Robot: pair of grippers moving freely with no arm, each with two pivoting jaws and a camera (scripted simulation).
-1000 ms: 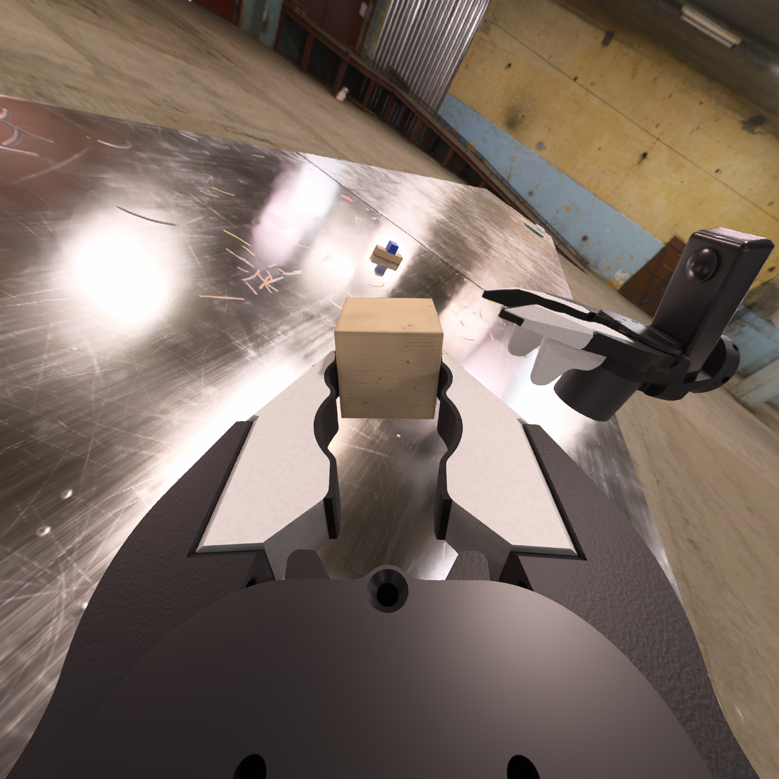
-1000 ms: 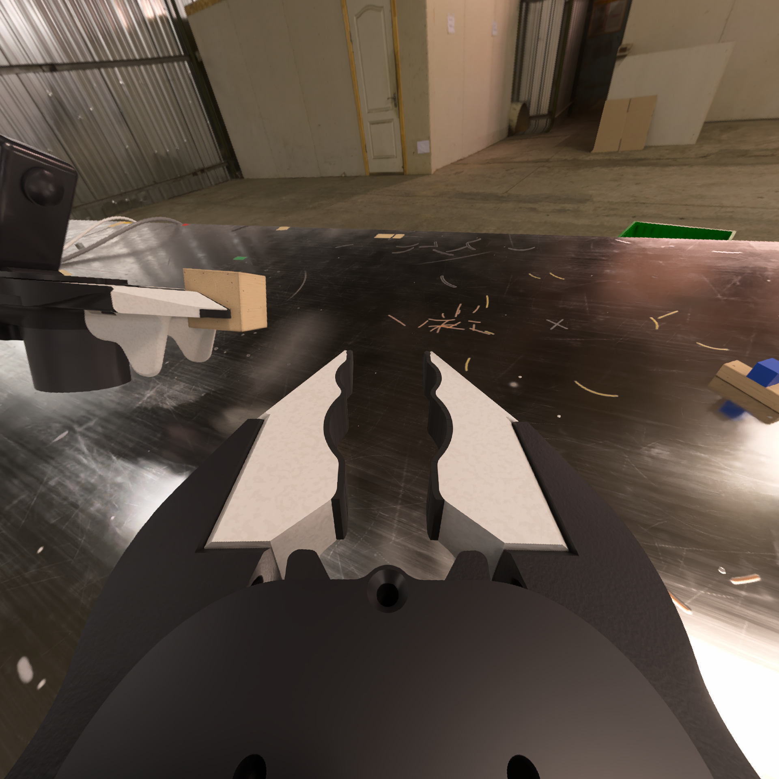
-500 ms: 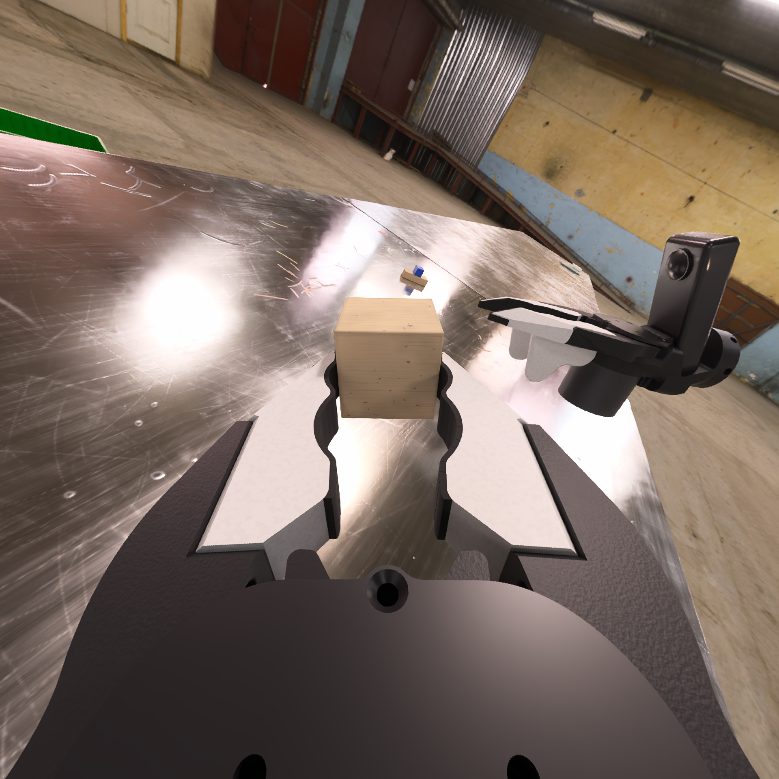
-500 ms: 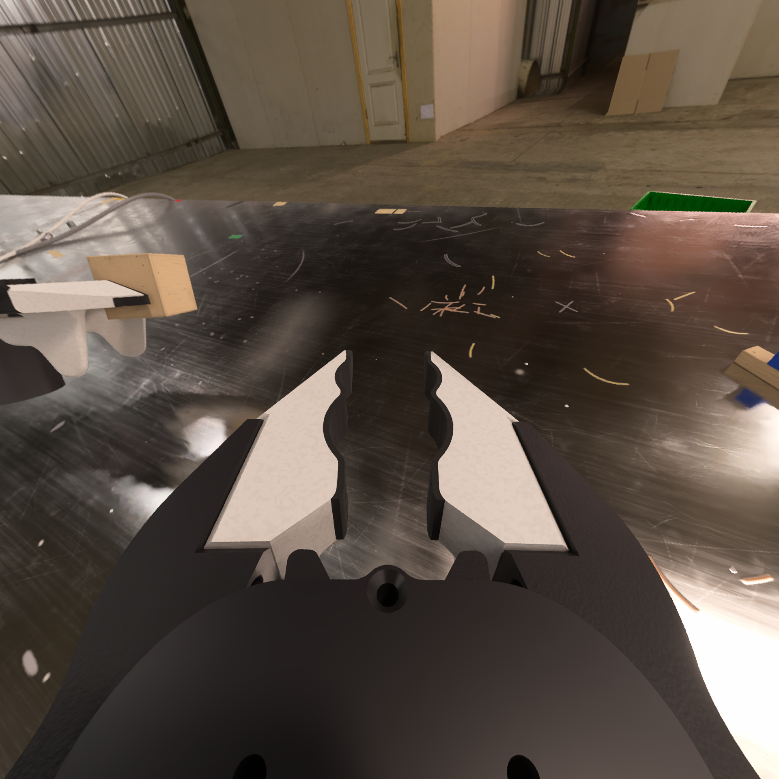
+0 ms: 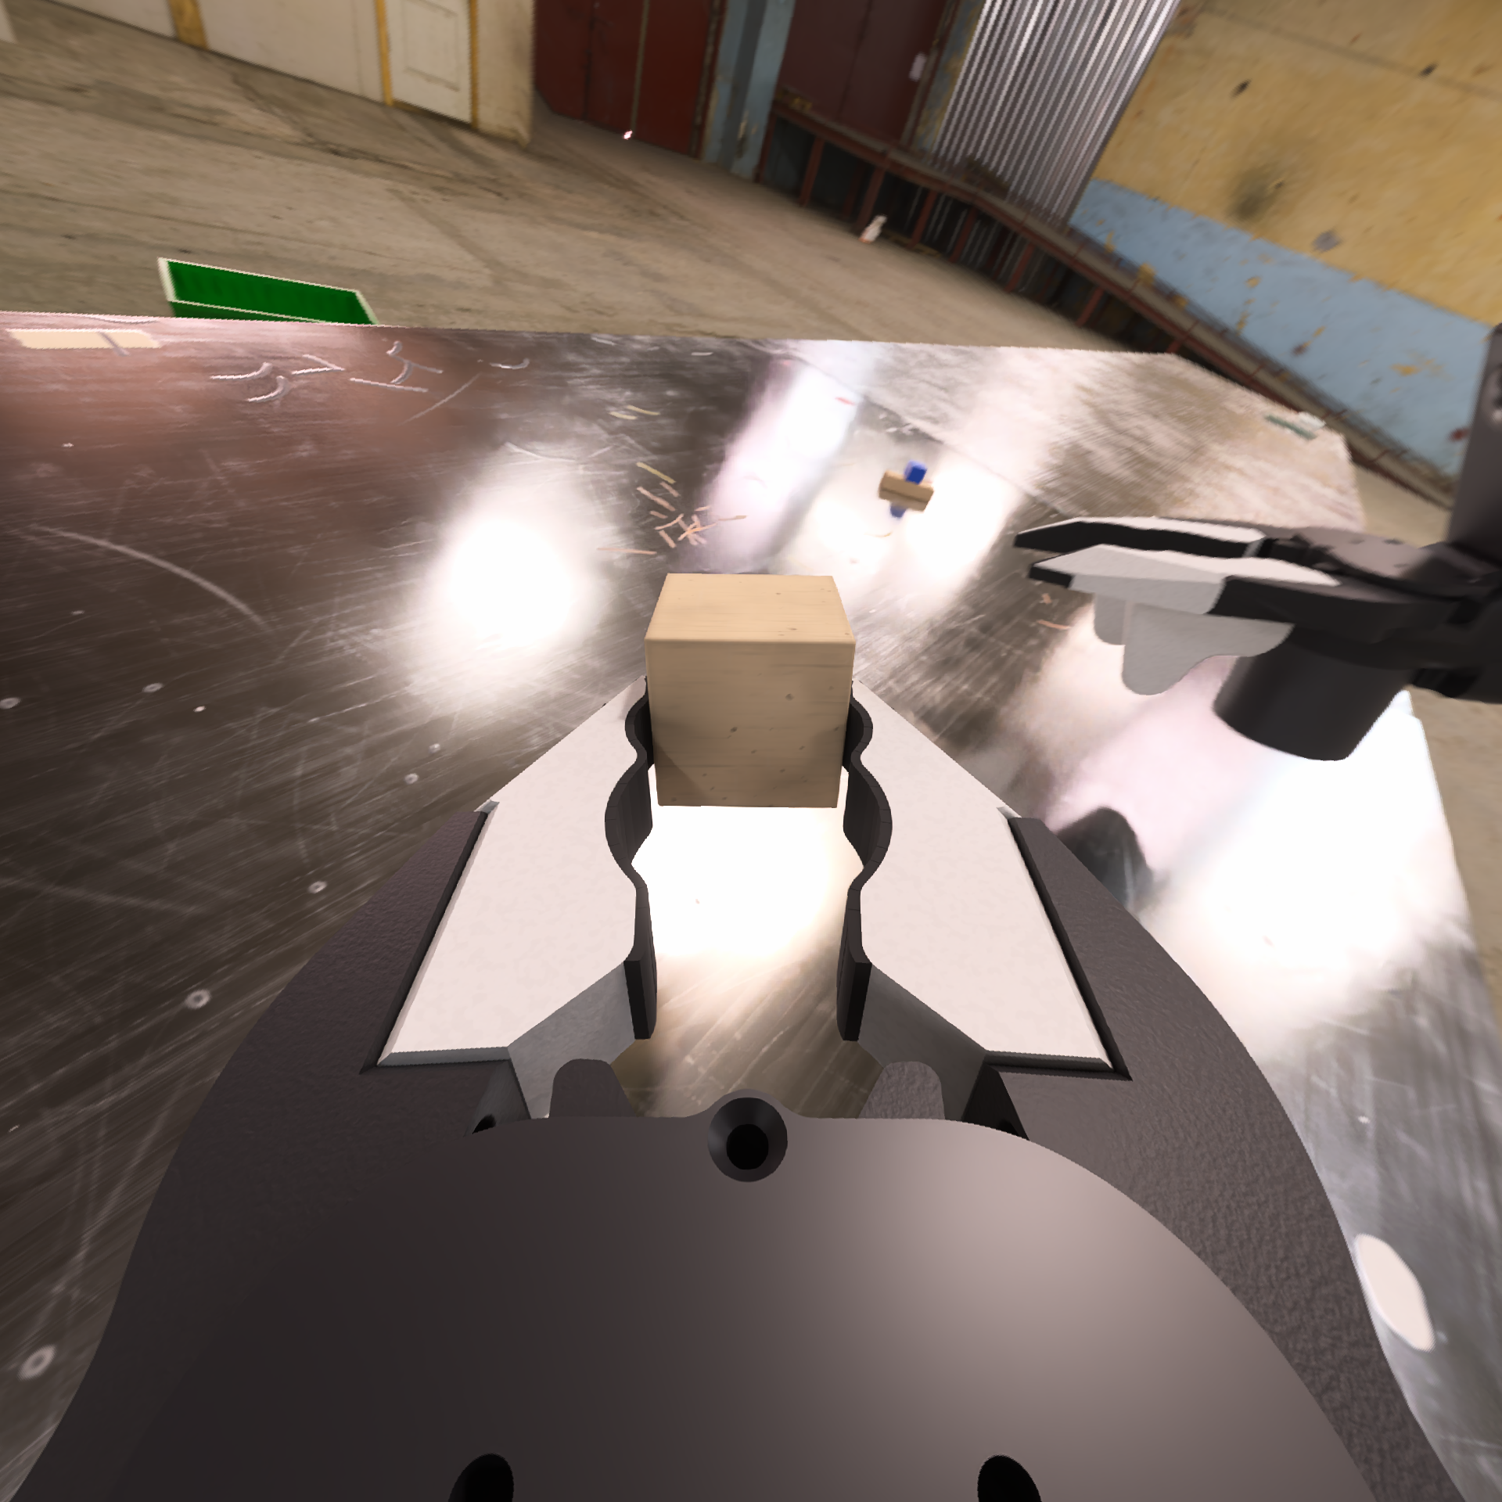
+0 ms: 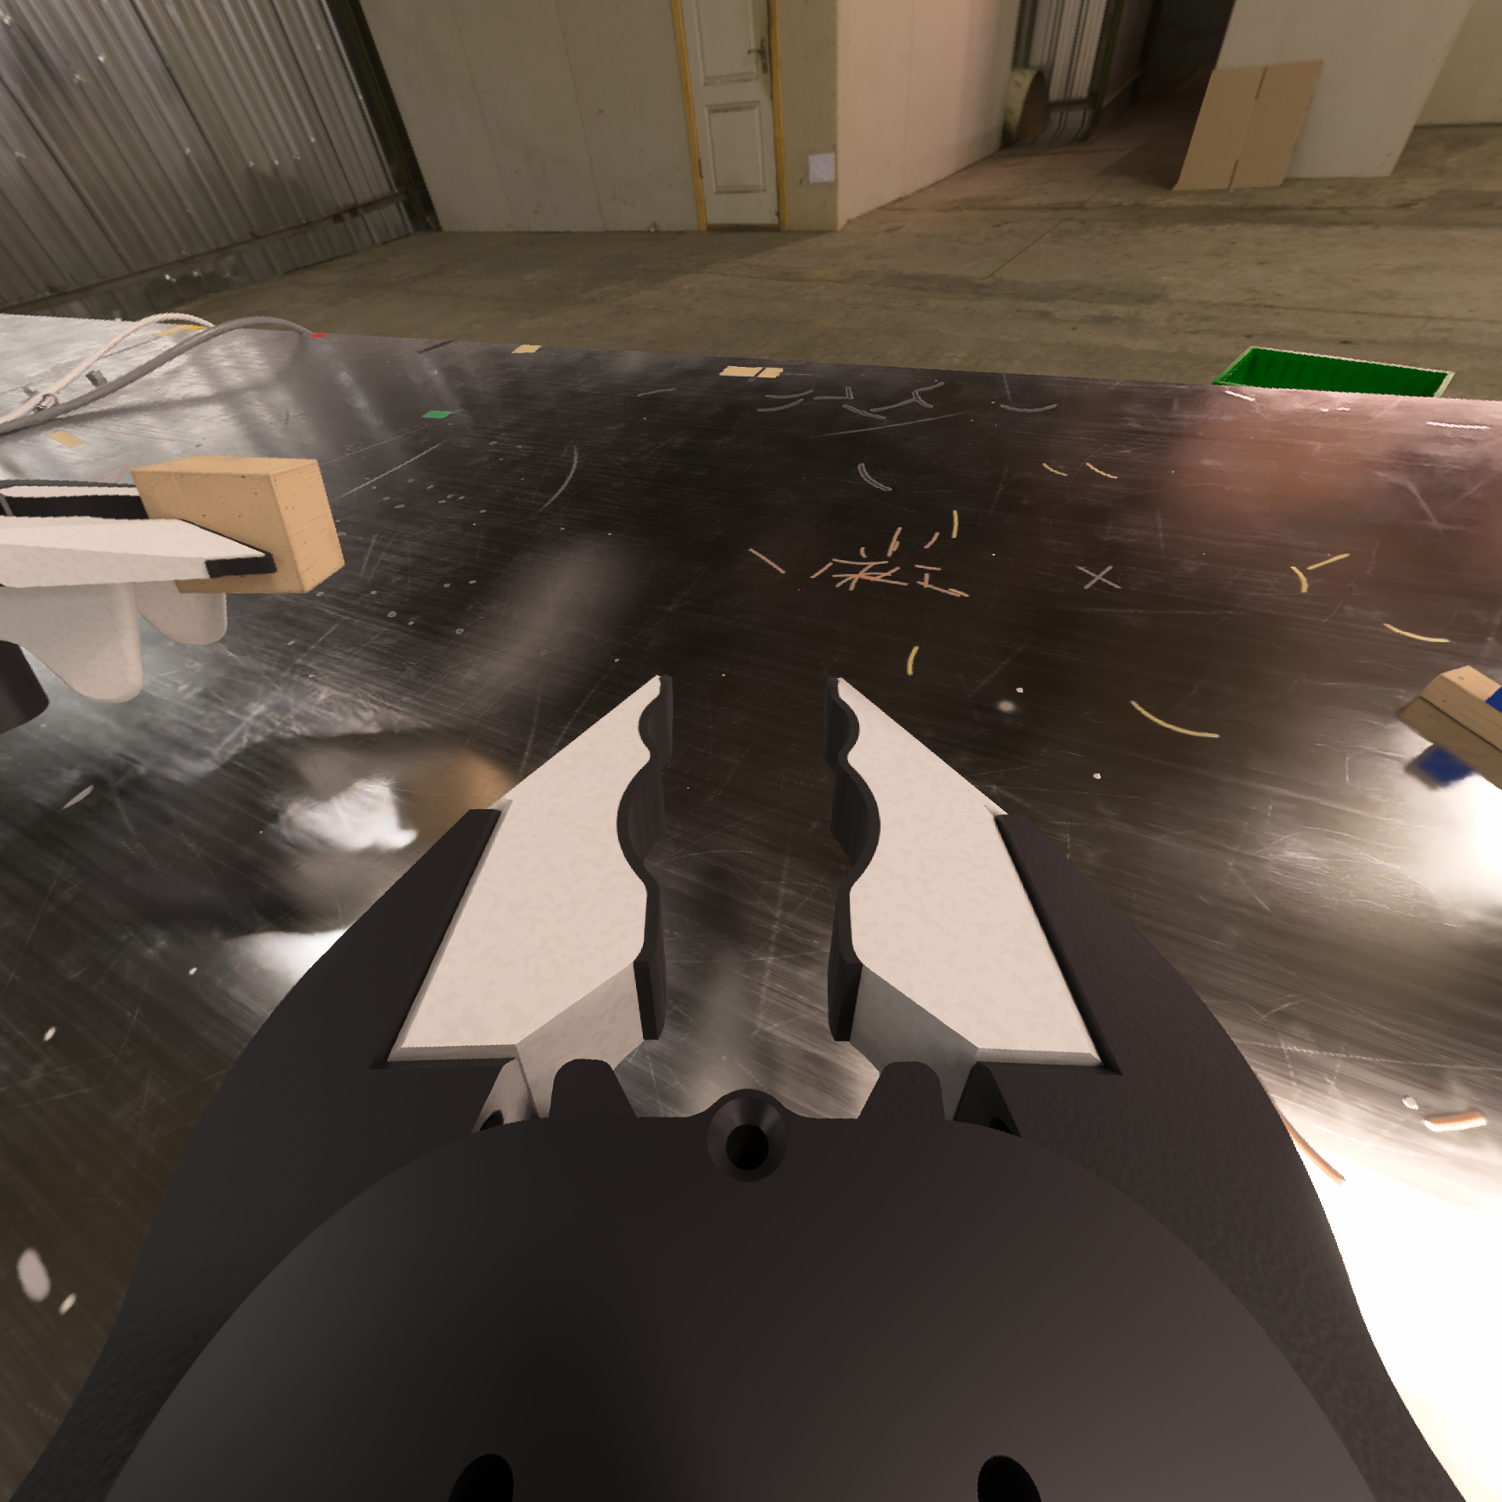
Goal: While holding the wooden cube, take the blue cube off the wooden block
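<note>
My left gripper (image 5: 748, 707) is shut on the wooden cube (image 5: 749, 691) and holds it above the shiny metal table (image 5: 244, 650). The same cube (image 6: 244, 520) and left fingers (image 6: 106, 553) show at the left of the right wrist view. The wooden block (image 5: 904, 489) with the small blue cube (image 5: 916, 471) on top lies far ahead on the table. In the right wrist view the block (image 6: 1463, 715) sits at the right edge, with a sliver of the blue cube (image 6: 1494, 696) at the frame's edge. My right gripper (image 6: 748, 691) is open and empty above the table; it shows at the right of the left wrist view (image 5: 1048, 553).
A green bin (image 5: 260, 297) stands on the floor beyond the table's far edge, also in the right wrist view (image 6: 1333, 378). White cables (image 6: 97, 358) lie at the table's far left corner. Scratches and small wood chips (image 6: 886, 569) mark the table's middle.
The left gripper has swung its view leftward with the wooden cube still held; the green bin has come into its view. The block has slid toward the right edge of the right wrist view.
</note>
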